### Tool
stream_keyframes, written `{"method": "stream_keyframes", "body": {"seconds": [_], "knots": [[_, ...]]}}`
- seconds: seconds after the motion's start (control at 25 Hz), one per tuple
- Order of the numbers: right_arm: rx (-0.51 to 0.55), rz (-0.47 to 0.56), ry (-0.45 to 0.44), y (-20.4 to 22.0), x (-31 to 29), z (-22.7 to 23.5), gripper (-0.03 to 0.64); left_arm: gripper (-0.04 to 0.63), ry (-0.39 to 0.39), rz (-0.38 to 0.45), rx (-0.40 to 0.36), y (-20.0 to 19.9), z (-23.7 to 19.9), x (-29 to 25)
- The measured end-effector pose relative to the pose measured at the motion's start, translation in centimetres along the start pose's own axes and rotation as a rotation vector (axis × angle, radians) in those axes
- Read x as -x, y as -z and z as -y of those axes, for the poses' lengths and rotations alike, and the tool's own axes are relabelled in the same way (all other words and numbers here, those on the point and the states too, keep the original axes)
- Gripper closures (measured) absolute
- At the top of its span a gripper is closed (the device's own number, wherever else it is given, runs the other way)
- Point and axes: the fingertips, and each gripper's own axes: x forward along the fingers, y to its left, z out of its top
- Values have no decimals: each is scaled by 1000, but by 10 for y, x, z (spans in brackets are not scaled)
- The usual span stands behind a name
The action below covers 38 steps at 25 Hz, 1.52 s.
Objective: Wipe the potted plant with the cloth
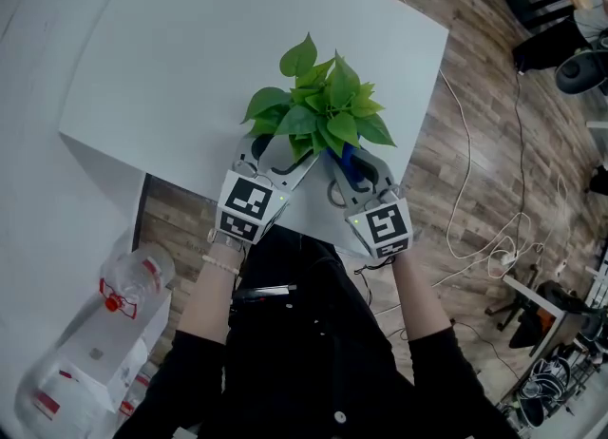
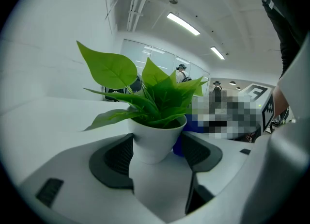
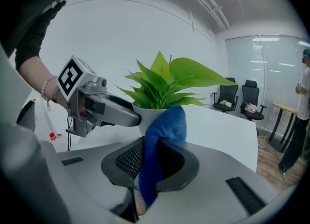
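Although its leaves cover the pot from above, the potted plant (image 1: 318,109) reads in the head view as a bushy clump of bright green, pointed leaves near the front edge of the white desk (image 1: 171,38). The left claw (image 1: 282,154) reaches under the foliage from the person's side, with one jaw on each side of the hidden pot. The right claw (image 1: 361,169) sits just beside it, pinching a blue cloth (image 1: 350,163), of which only a short strip shows.

Seen in the left gripper view, the pot (image 2: 156,138) is white, smooth and tapered. It stands upright between the jaws of the left claw (image 2: 156,152), which are closed against its sides. Where its base ends is hard to make out against the pale claw body. The stems rise straight up and the leaves fan outward, the largest to the upper left. A bit of the cloth (image 2: 178,146) peeps out behind the pot on the right.

Through the right gripper view, the right claw (image 3: 155,162) is clamped on the cloth (image 3: 162,136), a folded length that rises from the jaws until its top rests against the pot's rim. The lower pot is hidden behind it. The left claw (image 3: 131,117) meets the pot from the left.
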Motion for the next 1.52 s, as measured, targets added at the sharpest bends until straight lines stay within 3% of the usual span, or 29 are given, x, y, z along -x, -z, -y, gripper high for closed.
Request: {"method": "stream_keyframes", "body": {"seconds": [0.24,0.64,0.96,1.52], "knots": [[11,-11,-27,2,5,-15,532,281,-26,12,26,-1,2,2],[-57,-4,33,2,9,1,532,285,14,-35,38,22,11,15],[-102,-4,78,-5,-8,29,532,281,31,-63,-39,17,-29,24],[-47,-20,64,-19,-40,50,532,239,181,-79,-122,-1,-38,-2]]}}
